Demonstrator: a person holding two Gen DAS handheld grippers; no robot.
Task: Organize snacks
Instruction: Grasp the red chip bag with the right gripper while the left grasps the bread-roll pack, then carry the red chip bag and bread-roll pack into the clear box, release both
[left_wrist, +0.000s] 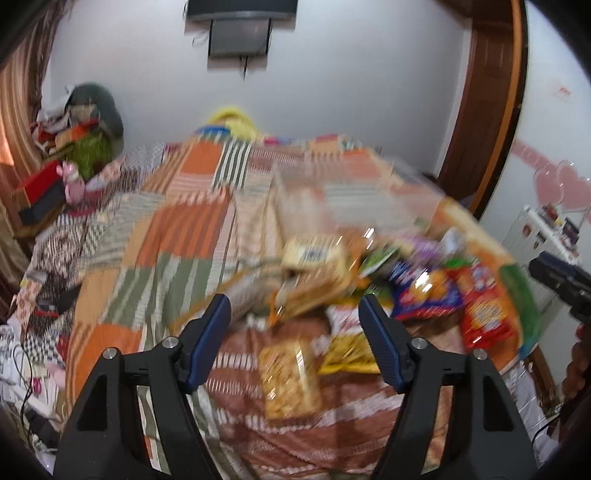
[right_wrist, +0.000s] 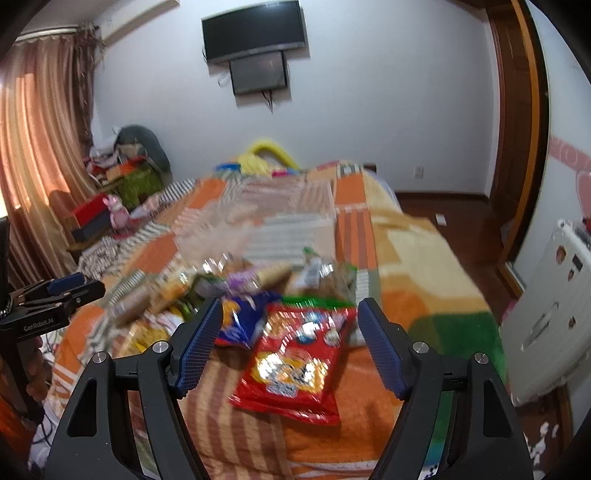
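Observation:
A heap of snack packets lies on a bed with a patchwork blanket (left_wrist: 177, 229). In the left wrist view my left gripper (left_wrist: 293, 310) is open and empty above a clear packet of golden snacks (left_wrist: 290, 378), a yellow packet (left_wrist: 349, 354) and a beige box (left_wrist: 314, 254). A blue packet (left_wrist: 428, 291) and a red packet (left_wrist: 485, 319) lie to the right. In the right wrist view my right gripper (right_wrist: 290, 314) is open and empty just above the red packet (right_wrist: 295, 360), with the blue packet (right_wrist: 242, 319) beside it. Both views are blurred.
A clear plastic bin (right_wrist: 273, 206) stands on the bed behind the heap. The left gripper shows at the left edge (right_wrist: 55, 291) of the right wrist view. A white cabinet (right_wrist: 550, 317) stands right of the bed, clutter (left_wrist: 70, 147) at the left, a wall TV (right_wrist: 255, 29) behind.

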